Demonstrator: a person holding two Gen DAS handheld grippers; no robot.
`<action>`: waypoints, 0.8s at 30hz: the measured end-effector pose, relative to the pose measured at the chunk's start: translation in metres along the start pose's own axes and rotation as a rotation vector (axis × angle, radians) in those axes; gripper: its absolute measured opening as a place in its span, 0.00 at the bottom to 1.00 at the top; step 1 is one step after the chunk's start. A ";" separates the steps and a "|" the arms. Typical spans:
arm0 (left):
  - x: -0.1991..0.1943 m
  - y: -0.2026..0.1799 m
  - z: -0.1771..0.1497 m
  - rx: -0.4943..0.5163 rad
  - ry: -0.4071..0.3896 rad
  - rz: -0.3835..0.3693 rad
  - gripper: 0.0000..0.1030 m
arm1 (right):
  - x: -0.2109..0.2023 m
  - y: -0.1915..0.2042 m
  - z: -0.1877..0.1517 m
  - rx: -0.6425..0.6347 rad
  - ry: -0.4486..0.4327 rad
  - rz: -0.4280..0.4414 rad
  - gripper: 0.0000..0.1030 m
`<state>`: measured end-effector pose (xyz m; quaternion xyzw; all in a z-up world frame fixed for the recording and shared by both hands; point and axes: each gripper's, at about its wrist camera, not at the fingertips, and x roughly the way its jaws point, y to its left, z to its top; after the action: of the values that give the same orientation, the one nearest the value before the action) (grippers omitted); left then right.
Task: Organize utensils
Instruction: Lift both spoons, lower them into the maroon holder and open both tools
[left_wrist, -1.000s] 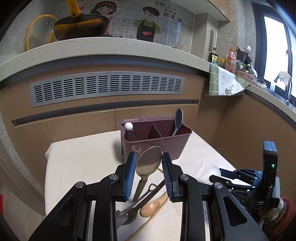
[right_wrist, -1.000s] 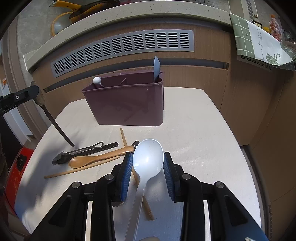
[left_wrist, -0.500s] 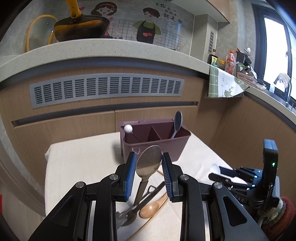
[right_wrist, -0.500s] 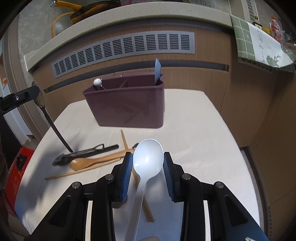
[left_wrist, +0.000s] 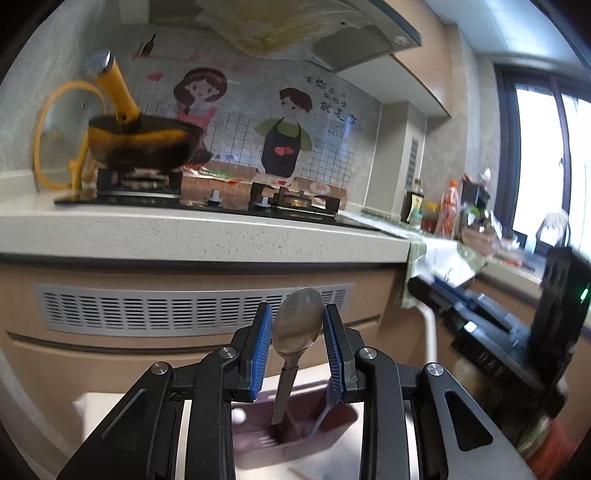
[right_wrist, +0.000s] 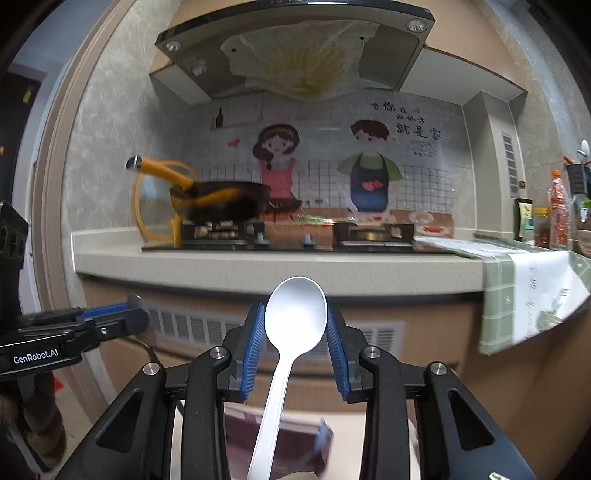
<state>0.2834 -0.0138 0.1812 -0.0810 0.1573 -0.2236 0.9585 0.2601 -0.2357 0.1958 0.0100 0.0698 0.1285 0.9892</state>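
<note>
My left gripper (left_wrist: 297, 326) is shut on the bowl of a metal spoon (left_wrist: 295, 325), whose handle hangs down over the purple utensil caddy (left_wrist: 291, 452) at the bottom of the left wrist view. A white-tipped utensil and a blue-grey spoon stand in the caddy. My right gripper (right_wrist: 295, 326) is shut on the bowl of a white plastic spoon (right_wrist: 295, 310), with its handle slanting down in front of the caddy (right_wrist: 299, 445). Each gripper shows in the other's view: the right gripper (left_wrist: 476, 321) at the right, the left gripper (right_wrist: 107, 319) at the left.
Behind the table runs a stone counter (right_wrist: 280, 269) with a gas hob, a yellow-handled pan (right_wrist: 221, 206) and a glass lid. A green-edged cloth (right_wrist: 532, 295) hangs over the counter's right end, near several bottles. A grey vent grille (left_wrist: 166, 314) sits below the counter.
Both grippers have risen and tipped upward with their spoons. The caddy has dropped to the bottom of each view, and the utensils lying on the table are out of sight.
</note>
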 end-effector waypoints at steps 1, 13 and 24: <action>0.008 0.006 0.000 -0.024 0.009 -0.012 0.28 | 0.007 -0.001 -0.002 0.008 0.000 0.006 0.30; 0.085 0.058 -0.049 -0.173 0.145 -0.035 0.28 | 0.102 -0.011 -0.081 0.037 0.142 -0.031 0.31; 0.066 0.061 -0.078 -0.239 0.147 -0.112 0.60 | 0.075 -0.036 -0.102 0.110 0.258 -0.001 0.35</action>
<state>0.3377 0.0038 0.0770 -0.1866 0.2479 -0.2620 0.9138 0.3266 -0.2512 0.0837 0.0475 0.2035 0.1242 0.9700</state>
